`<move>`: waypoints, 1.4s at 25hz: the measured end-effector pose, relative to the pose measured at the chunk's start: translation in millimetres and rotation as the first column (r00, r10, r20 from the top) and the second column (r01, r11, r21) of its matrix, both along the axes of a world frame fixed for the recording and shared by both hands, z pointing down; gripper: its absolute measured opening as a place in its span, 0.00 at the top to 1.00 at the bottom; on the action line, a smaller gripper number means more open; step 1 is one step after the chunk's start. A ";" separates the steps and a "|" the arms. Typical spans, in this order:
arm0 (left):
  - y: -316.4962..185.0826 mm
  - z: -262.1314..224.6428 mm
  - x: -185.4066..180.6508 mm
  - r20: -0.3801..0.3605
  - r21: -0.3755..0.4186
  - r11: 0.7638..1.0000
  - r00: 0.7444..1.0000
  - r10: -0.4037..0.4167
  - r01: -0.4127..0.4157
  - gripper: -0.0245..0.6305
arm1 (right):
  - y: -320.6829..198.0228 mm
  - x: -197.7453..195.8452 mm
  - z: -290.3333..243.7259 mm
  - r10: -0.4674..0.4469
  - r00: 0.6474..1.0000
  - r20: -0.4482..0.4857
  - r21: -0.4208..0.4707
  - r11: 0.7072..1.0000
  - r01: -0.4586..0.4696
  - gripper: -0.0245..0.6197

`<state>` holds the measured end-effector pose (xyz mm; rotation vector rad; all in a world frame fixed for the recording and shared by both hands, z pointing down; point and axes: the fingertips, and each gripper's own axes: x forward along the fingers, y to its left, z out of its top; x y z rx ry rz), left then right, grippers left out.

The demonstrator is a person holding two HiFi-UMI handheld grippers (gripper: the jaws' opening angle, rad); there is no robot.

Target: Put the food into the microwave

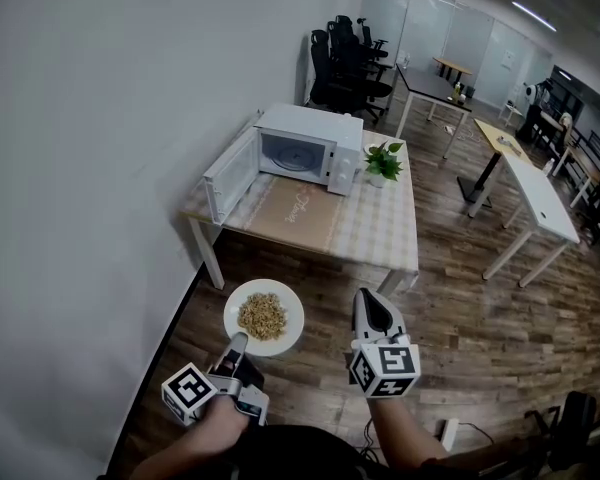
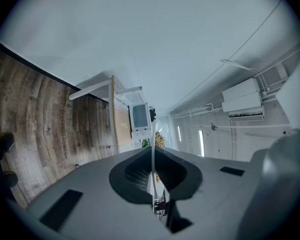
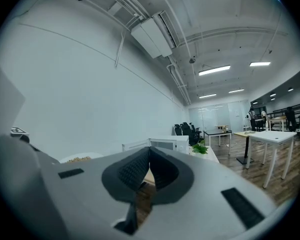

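Observation:
A white plate [image 1: 286, 335] with a heap of brown food [image 1: 263, 314] is held out above the wood floor, level. My left gripper [image 1: 239, 343] is shut on its near rim. In the left gripper view the plate's rim [image 2: 152, 149] runs edge-on between the closed jaws of the left gripper [image 2: 153, 176], with the food [image 2: 160, 140] beyond. The white microwave [image 1: 310, 146] stands on the table ahead, its door [image 1: 228, 176] swung open to the left. My right gripper [image 1: 365, 298] hovers right of the plate, shut and holding nothing; the right gripper [image 3: 149, 156] points toward the microwave [image 3: 166, 144].
The table [image 1: 380, 233] has a checked cloth and a tan mat in front of the microwave. A small potted plant [image 1: 383, 162] stands right of the microwave. A white wall runs along the left. Desks [image 1: 525, 183] and office chairs [image 1: 345, 58] stand further back and right.

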<state>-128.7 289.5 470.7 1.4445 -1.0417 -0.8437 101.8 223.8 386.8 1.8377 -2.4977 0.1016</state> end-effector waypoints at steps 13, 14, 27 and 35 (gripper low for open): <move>-29.6 2.1 -26.4 -0.025 0.012 0.999 0.999 0.044 -0.043 0.93 | -18.7 -33.0 -7.1 0.014 0.999 -0.041 0.019 1.000 -0.013 0.95; -31.9 1.8 -29.9 -0.028 0.012 0.999 0.999 0.046 -0.045 0.93 | -19.9 -36.5 -7.3 0.016 0.999 -0.040 0.019 1.000 -0.015 0.95; -55.0 12.1 -60.4 -0.075 0.001 0.996 0.993 0.087 -0.088 0.93 | -31.7 -80.0 7.6 0.029 0.998 -0.061 -0.006 1.000 -0.030 0.95; -72.9 17.4 -64.6 -0.078 -0.006 0.996 0.993 0.088 -0.089 0.93 | -53.8 -81.2 18.0 0.034 0.997 -0.070 -0.019 0.999 -0.035 0.95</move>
